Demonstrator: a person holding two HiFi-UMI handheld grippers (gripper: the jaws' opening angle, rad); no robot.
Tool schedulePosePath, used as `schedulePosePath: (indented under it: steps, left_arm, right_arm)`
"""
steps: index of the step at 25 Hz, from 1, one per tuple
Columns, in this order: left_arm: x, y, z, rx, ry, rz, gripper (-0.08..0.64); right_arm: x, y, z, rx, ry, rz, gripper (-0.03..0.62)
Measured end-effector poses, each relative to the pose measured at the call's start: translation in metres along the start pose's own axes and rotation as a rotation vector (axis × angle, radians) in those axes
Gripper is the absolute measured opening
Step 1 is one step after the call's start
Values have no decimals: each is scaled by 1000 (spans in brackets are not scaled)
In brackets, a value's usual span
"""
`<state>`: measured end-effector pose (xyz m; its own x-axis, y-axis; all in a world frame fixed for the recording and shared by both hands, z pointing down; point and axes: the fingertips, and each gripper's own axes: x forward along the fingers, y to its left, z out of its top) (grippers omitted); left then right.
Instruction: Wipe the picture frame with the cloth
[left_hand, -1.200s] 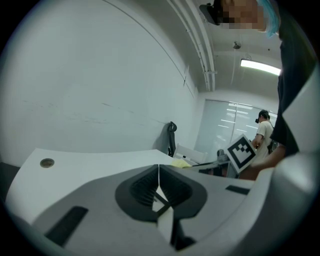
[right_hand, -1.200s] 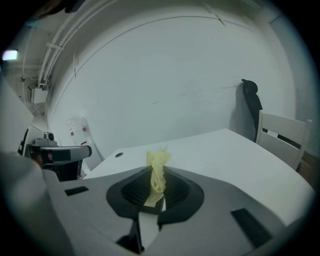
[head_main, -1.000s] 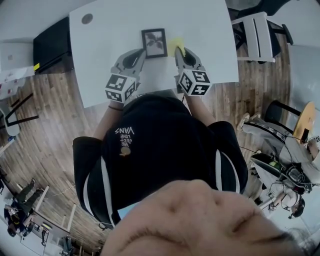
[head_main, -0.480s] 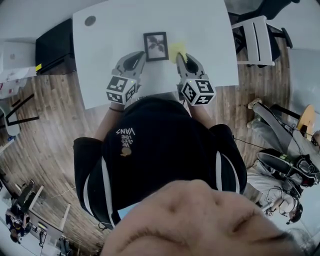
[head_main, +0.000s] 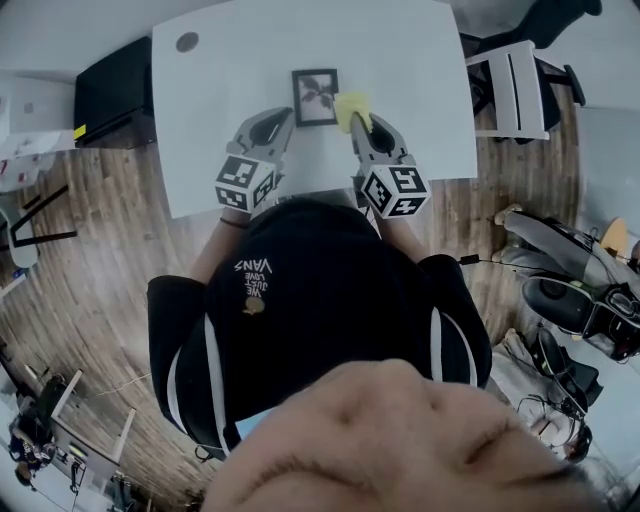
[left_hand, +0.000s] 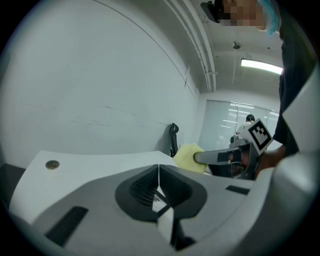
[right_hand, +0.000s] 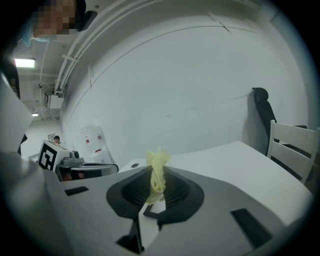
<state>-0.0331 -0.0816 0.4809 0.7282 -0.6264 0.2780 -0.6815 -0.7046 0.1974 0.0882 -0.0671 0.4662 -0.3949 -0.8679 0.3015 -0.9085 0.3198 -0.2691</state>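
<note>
Right gripper (right_hand: 156, 181) is clamped on the yellow cloth (right_hand: 158, 167), with a bunched tuft sticking up from between the jaws. Left gripper (left_hand: 159, 176) has its jaws pressed together with nothing in them. In the head view both are over the near half of the white table (head_main: 410, 60). The picture frame (head_main: 314, 96) sits mid-table, just past the two tips. The left tip is near its lower left corner, and the cloth is right against its right edge, though I can't tell if it's actually touching. There's a white chair (head_main: 510, 75) off to the right and a black cabinet (head_main: 110, 90) to the left.
</note>
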Motion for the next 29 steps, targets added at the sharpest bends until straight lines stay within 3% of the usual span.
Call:
schedulePosePath:
  steps: [29]
  left_arm:
    - [-3, 1, -2, -14, 1, 5, 17]
  right_arm:
    - [-1, -1, -2, -13, 9, -18, 48]
